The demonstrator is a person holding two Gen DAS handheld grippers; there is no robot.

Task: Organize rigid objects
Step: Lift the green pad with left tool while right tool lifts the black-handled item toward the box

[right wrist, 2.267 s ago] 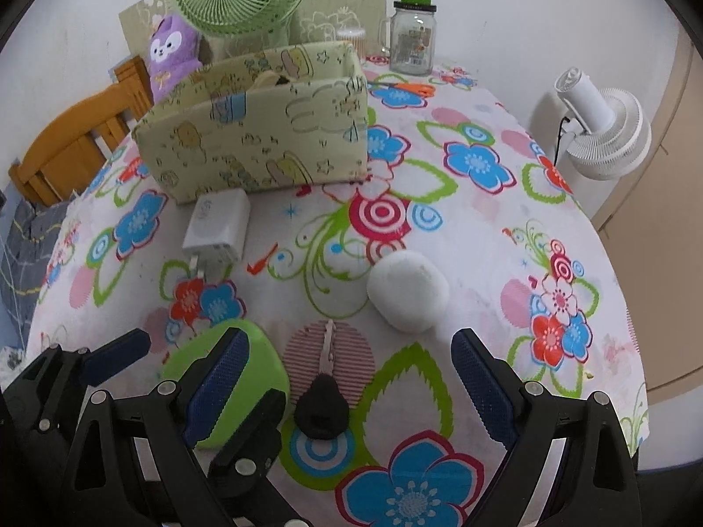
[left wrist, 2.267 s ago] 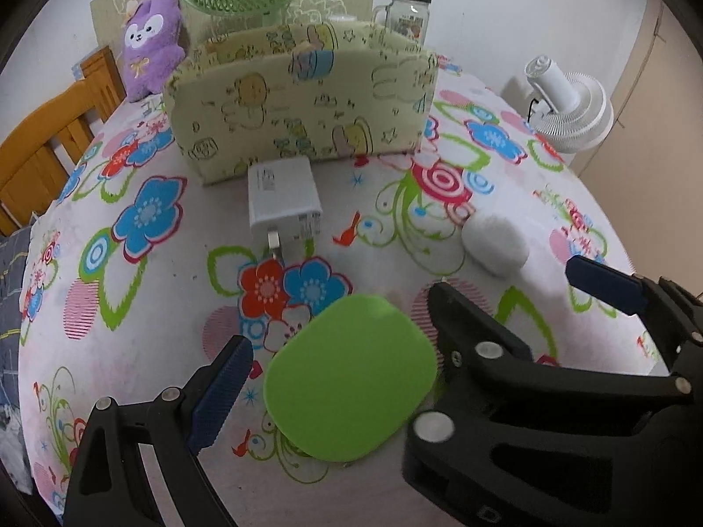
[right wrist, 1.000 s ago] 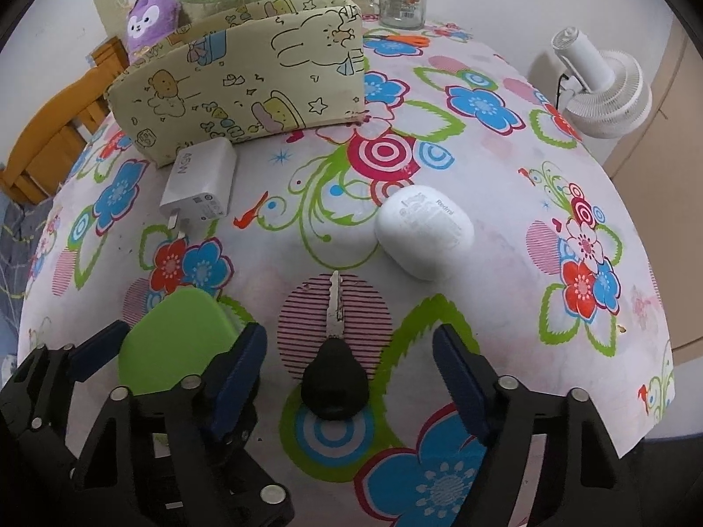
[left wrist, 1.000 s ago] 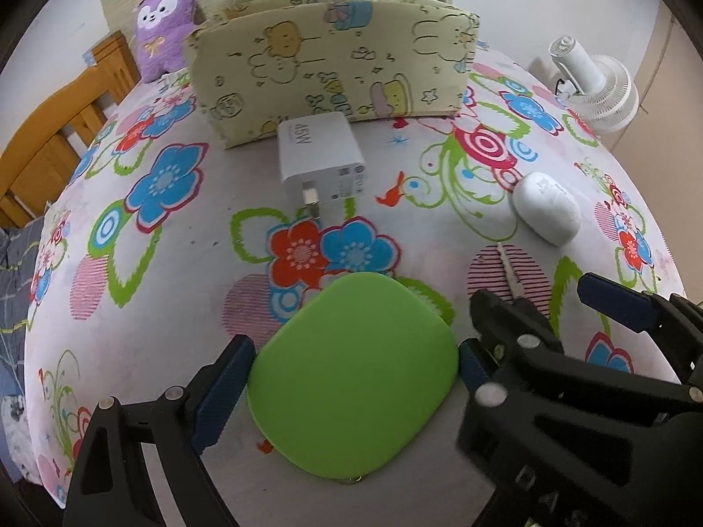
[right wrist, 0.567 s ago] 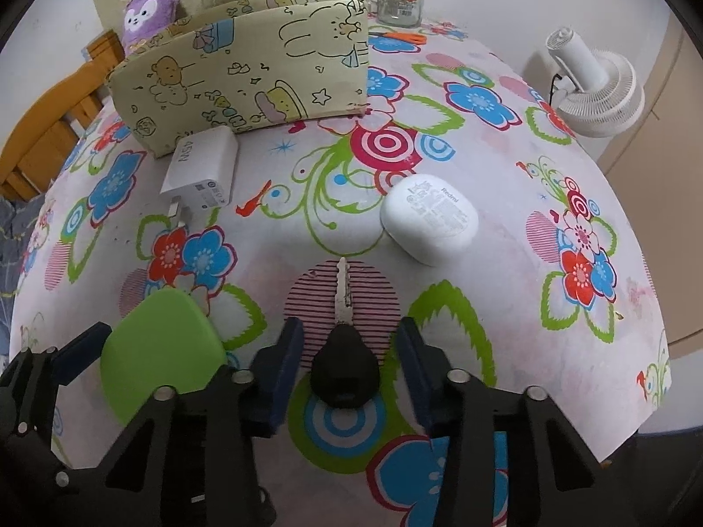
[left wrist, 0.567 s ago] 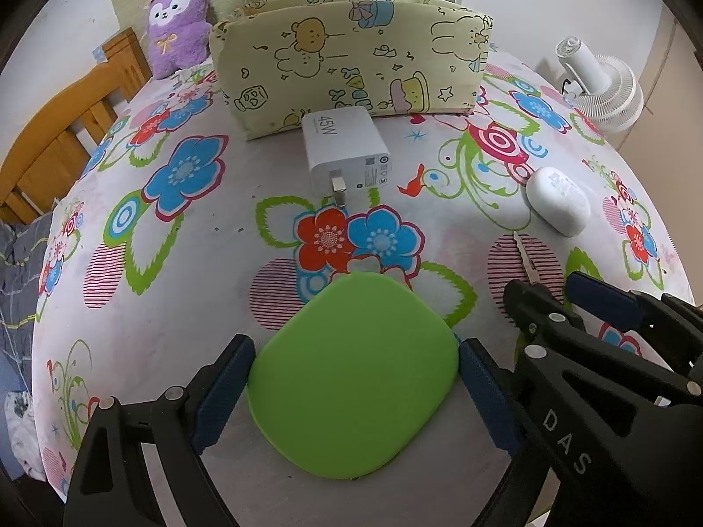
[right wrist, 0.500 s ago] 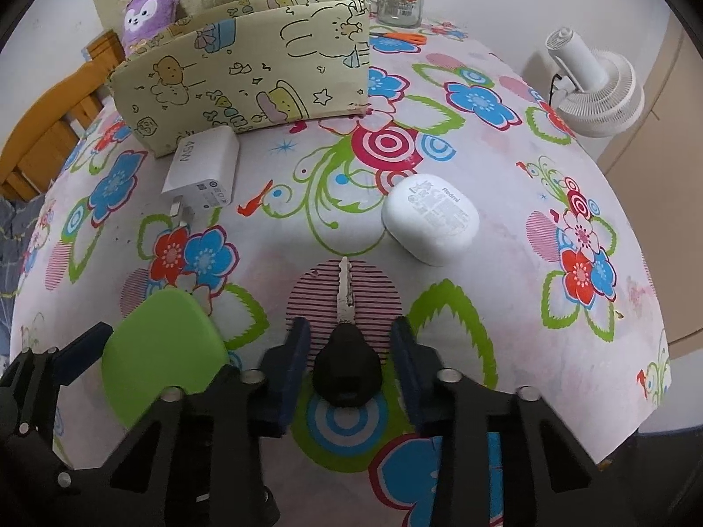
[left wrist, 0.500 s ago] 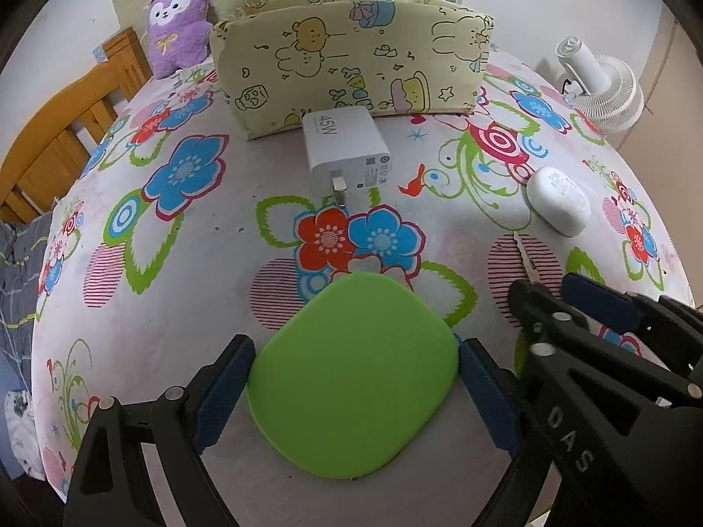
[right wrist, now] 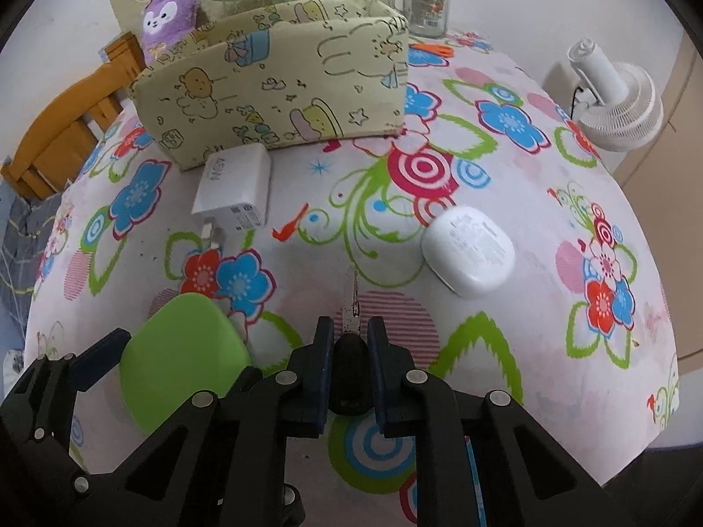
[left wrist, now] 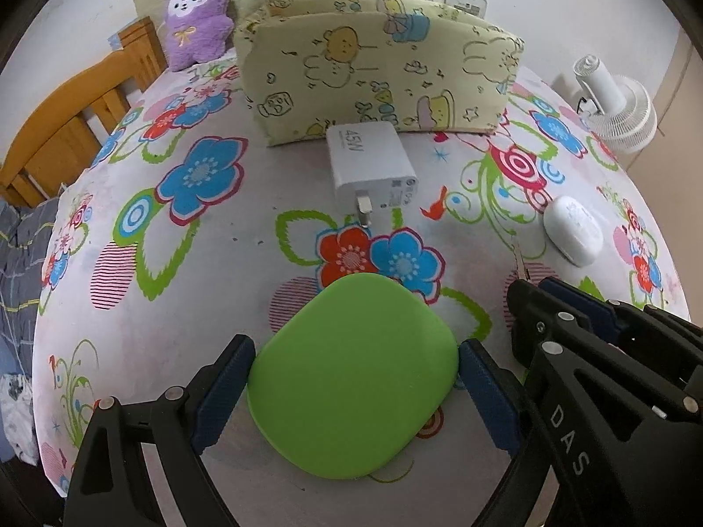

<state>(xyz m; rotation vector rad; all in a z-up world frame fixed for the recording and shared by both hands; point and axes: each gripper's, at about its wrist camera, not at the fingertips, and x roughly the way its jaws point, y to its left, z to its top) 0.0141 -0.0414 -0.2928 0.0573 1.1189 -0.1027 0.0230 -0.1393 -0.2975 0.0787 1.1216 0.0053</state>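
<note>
Left wrist view: the left gripper [left wrist: 353, 380] stands wide, its blue pads touching both sides of the green rounded case [left wrist: 351, 375] lying flat between them — as a second ago. Ahead sits the white 45W charger [left wrist: 371, 167], and beyond it the cartoon-print fabric box [left wrist: 378, 92]. To the right is the right gripper [left wrist: 567, 307], now narrower.

Right wrist view: the right gripper [right wrist: 347, 351] has closed from wide to narrow — it now clamps the black head of the key [right wrist: 349, 362], blade pointing forward. Ahead-right lies the white earbud case [right wrist: 468, 254]; the charger is ahead-left.
</note>
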